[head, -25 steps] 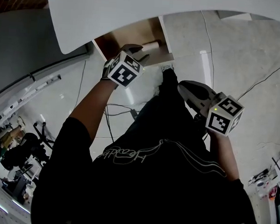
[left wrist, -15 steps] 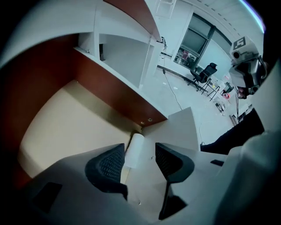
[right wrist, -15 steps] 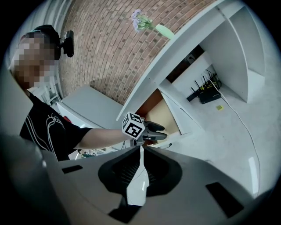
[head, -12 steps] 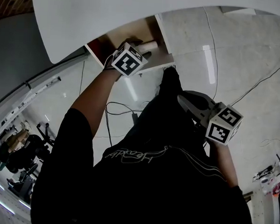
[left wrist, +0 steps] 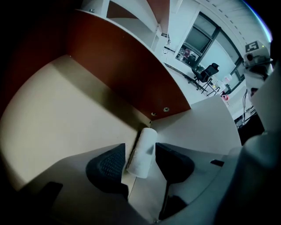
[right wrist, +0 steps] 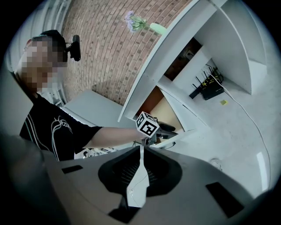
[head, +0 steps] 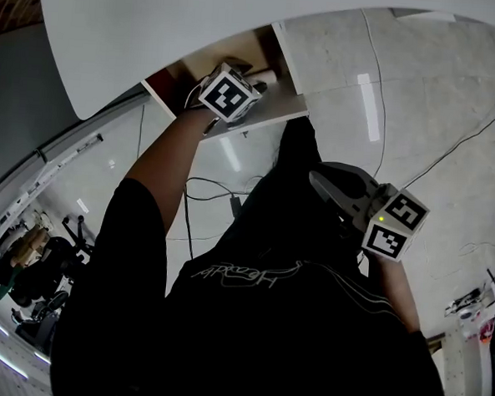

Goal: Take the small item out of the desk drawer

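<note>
Left gripper in drawer, jaws wide, straddling 1 white roll lying in drawer's far corner; pads not pressing. Right gripper well outside drawer, jaws together, empty. Judgement: centre pads mid-length, close gently, lift clear of drawer wall. Roll: matte, soft-looking cylinder, may crush. Drawer floor smooth beige; pads dimpled black.

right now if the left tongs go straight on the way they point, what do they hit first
The white roll, which lies between the open left tongs. Past it, probably the back corner of the drawer, though depth is hard to judge.
</note>
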Action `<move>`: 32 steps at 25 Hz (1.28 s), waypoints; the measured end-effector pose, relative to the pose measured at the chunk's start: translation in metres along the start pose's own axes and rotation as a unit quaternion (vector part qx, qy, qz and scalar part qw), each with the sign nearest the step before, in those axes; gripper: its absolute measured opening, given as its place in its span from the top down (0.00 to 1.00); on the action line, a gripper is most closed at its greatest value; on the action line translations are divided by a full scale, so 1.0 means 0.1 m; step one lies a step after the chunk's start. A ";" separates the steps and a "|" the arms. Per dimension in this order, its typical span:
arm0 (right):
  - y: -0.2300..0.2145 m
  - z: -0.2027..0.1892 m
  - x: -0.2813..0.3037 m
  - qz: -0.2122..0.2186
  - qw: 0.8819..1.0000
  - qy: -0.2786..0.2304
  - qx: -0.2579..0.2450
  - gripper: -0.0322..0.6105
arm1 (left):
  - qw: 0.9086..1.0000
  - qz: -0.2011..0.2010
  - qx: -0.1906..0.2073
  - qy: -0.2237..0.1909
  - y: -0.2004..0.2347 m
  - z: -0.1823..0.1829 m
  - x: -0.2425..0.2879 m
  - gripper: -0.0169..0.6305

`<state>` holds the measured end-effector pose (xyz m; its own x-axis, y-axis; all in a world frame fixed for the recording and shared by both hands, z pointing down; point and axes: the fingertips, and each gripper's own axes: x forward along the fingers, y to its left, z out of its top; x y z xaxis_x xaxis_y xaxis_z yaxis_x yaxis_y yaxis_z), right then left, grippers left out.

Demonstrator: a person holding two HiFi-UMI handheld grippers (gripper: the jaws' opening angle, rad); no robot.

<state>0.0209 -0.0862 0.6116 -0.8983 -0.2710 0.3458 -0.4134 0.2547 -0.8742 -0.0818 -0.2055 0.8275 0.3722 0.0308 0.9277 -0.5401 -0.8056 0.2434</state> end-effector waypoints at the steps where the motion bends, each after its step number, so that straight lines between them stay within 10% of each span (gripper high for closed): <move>1: 0.00 0.00 0.00 0.003 1.000 -0.003 0.003 0.86 | 1.000 -0.002 0.001 0.002 0.01 -0.01 0.01 0.64; 32: -0.04 0.11 0.08 0.014 1.000 0.012 -0.003 0.86 | 0.988 0.020 0.136 0.076 -0.08 -0.01 0.02 0.78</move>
<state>0.0174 -0.1000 0.6142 -0.9127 -0.2414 0.3297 -0.3892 0.2677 -0.8814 -0.0773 -0.1989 0.8279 0.2263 0.0677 0.9717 -0.3223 -0.9362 0.1402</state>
